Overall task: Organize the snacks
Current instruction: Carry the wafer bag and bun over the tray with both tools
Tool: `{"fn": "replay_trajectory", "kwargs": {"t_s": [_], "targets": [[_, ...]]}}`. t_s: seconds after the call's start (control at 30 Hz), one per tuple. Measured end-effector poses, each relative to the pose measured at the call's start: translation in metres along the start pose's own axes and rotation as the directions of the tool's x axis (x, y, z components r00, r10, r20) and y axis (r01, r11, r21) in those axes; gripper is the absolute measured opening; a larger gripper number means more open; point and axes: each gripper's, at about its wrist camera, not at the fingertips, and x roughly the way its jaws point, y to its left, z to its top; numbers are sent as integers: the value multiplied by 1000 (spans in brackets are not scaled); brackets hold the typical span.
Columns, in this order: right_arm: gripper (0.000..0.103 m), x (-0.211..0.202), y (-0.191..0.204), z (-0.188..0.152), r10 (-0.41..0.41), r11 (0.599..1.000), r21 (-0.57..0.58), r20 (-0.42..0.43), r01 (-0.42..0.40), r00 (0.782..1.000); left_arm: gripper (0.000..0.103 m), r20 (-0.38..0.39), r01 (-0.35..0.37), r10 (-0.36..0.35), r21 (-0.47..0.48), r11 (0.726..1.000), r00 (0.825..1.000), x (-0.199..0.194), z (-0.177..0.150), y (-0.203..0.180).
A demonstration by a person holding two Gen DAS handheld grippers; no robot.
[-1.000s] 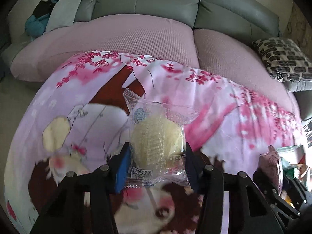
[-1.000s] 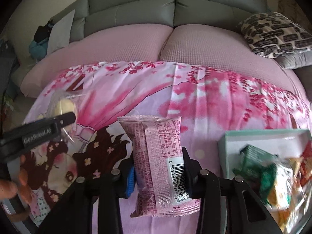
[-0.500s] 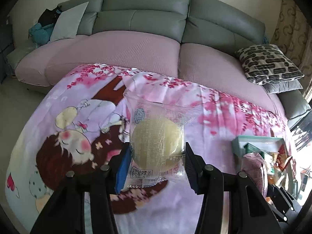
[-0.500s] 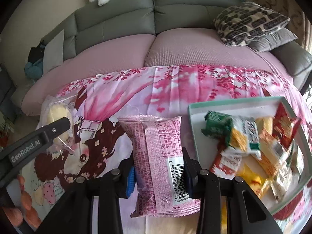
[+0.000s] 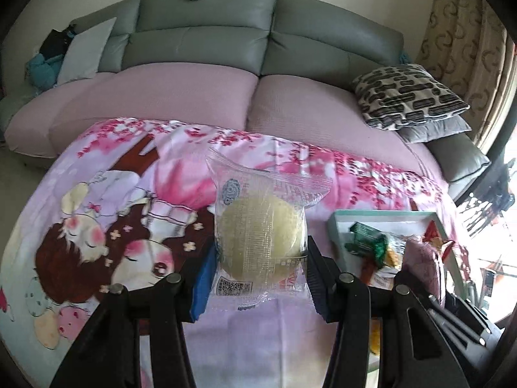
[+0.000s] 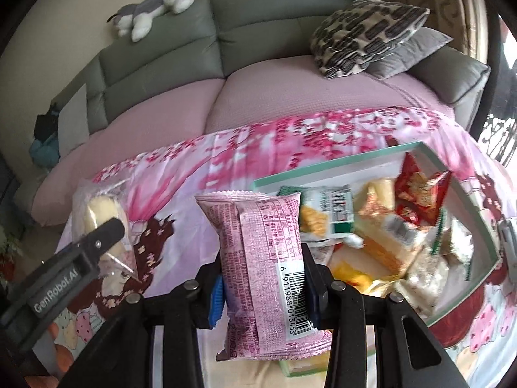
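My left gripper (image 5: 258,268) is shut on a clear wrapper with a round yellow cake (image 5: 260,236), held above the pink cartoon cloth (image 5: 113,213). The right wrist view shows the same cake (image 6: 97,220) and left gripper at far left. My right gripper (image 6: 263,278) is shut on a pink snack packet (image 6: 265,268) with a barcode, held upright just left of the mint-rimmed white tray (image 6: 323,171). The tray (image 5: 381,215) holds several snack packs: a green and white one (image 6: 326,213), a red one (image 6: 416,194), yellow ones.
A grey sofa (image 5: 206,42) with a pink cover (image 5: 181,93) runs behind the cloth-covered table. A patterned cushion (image 6: 365,35) lies on its right end, a plush toy (image 6: 152,9) on its backrest. A curtain (image 5: 468,48) and window are at right.
Both grippers have carried their snacks to the right and upward. The tray has come further into both views and now lies close to the pink packet. Grips are unchanged.
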Motion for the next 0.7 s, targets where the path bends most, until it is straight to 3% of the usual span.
{"fn": "replay_trajectory", "kwargs": {"t_s": [0.33, 0.5, 0.7], "targets": [[42, -17, -77, 14, -85, 982, 172, 36, 78, 996, 53, -27, 71, -68, 132, 989, 997, 7, -10, -55], [42, -21, -124, 13, -139, 949, 288, 20, 128, 990, 53, -57, 122, -112, 218, 968, 992, 14, -23, -89], [42, -18, -148, 9, -195, 926, 327, -15, 189, 981, 53, -71, 167, -152, 305, 937, 986, 22, -33, -122]]}}
